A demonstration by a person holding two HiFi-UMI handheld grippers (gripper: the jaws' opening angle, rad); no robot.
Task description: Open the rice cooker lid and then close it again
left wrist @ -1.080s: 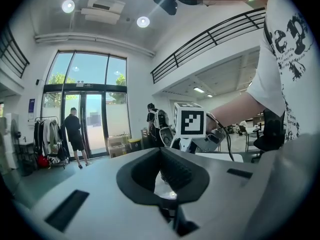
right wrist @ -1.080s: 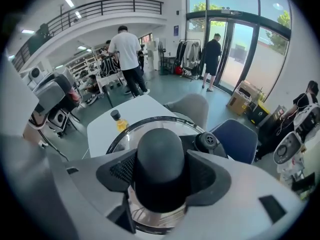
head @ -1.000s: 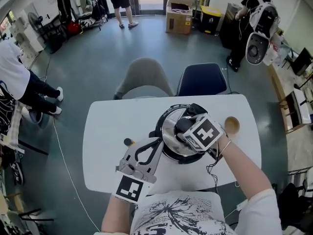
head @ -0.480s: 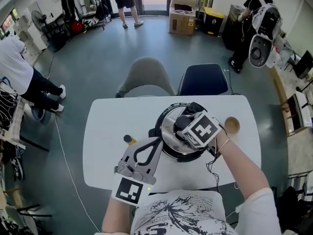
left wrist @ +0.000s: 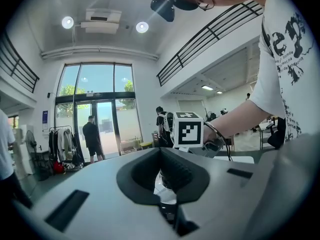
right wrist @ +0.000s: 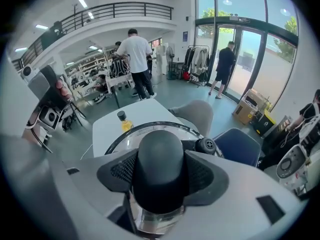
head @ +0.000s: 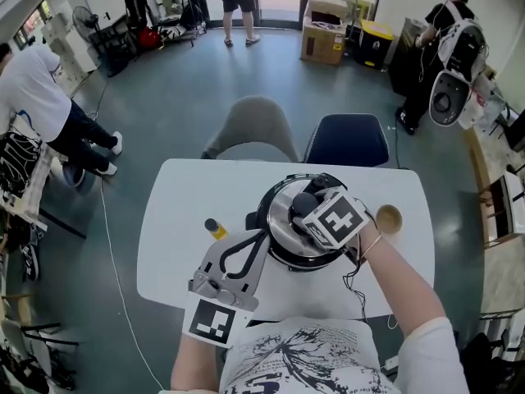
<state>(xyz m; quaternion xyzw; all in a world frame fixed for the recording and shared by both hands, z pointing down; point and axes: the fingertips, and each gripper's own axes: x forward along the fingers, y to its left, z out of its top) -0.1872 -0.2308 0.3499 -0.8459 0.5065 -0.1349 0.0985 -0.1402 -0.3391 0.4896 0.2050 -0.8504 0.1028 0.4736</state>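
Note:
A rice cooker (head: 279, 257) stands in the middle of the white table (head: 176, 220). Its shiny glass lid (head: 283, 220) lies on the pot. My right gripper (head: 310, 208) comes down from above and is shut on the lid's black knob (right wrist: 160, 159); both pads press the knob's sides. My left gripper (head: 261, 238) is held nearly level at the cooker's left side. Its jaws are together, with the tips against the pot's wall. In the left gripper view the left gripper (left wrist: 162, 181) shows only a thin slit, with a bit of the cooker behind it.
A small yellow bottle with a black cap (head: 215, 229) stands left of the cooker. A wooden bowl (head: 388, 217) lies on the right. A grey chair (head: 250, 125) and a blue chair (head: 349, 140) stand at the table's far side. People are farther off in the room.
My left gripper has shifted a little at the cooker's side. The right gripper keeps its hold on the knob and the lid stays on the pot. The head view has drifted.

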